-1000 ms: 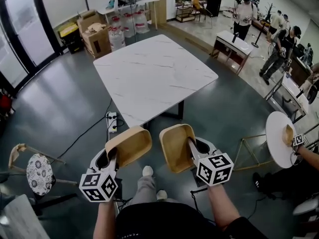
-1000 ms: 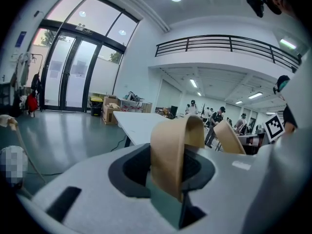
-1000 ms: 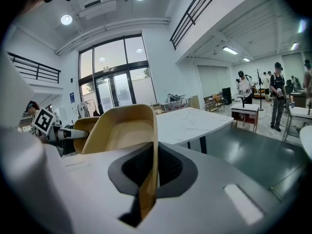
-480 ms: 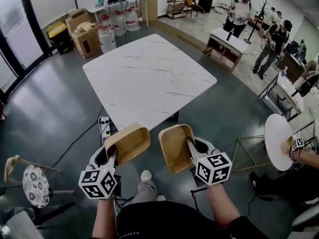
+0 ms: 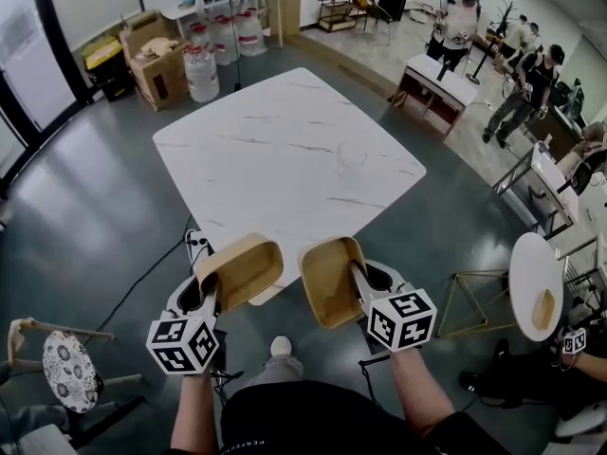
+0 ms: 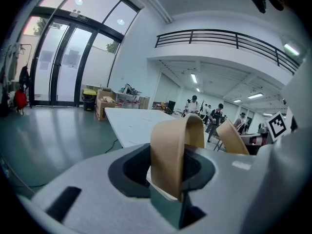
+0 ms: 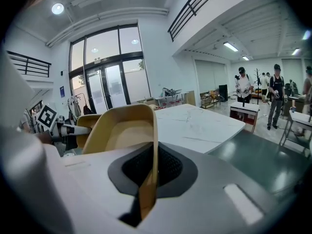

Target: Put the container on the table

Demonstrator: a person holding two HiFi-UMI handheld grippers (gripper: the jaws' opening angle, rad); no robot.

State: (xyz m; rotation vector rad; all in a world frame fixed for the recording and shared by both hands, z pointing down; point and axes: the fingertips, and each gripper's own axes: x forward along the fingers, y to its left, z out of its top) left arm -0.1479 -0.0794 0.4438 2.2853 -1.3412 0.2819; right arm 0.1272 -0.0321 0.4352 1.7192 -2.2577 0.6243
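- Fingers [image 6: 165, 209] of the left gripper [image 5: 211, 294] stand narrowly apart, clamped on the thick curved rim of a tan wooden container [image 5: 242, 269].
- At the right gripper [image 5: 357, 273], the fingers [image 5: 364, 290] are pressed almost together on the thin side wall of a second wooden container [image 5: 329, 281]. Its hollow shows in the head view.
- Both containers are carried side by side in the air, close but apart, at the near corner of the worktop [image 5: 285, 150]. Neither rests on it.
- White and square, the worktop has a marble look with faint grey veins. One corner points at the person holding the grippers.
- Underfoot is a glossy, dark grey-green floor [image 5: 95, 207]. A white power strip [image 5: 194, 242] lies on it just beside the worktop's near corner, with a cable trailing away.
- Cardboard boxes [image 5: 156, 60] and large water bottles [image 5: 202, 72] stand beyond the worktop's far left corner.
- Tall glass doors [image 6: 63, 62] fill one wall, and a railed balcony [image 6: 224, 38] runs overhead.
- Several people [image 5: 460, 27] stand beyond the far right edge among low desks.
- A small round white table [image 5: 536, 282] sits well off to the right.
- A stool with a patterned seat [image 5: 71, 373] sits at lower left.
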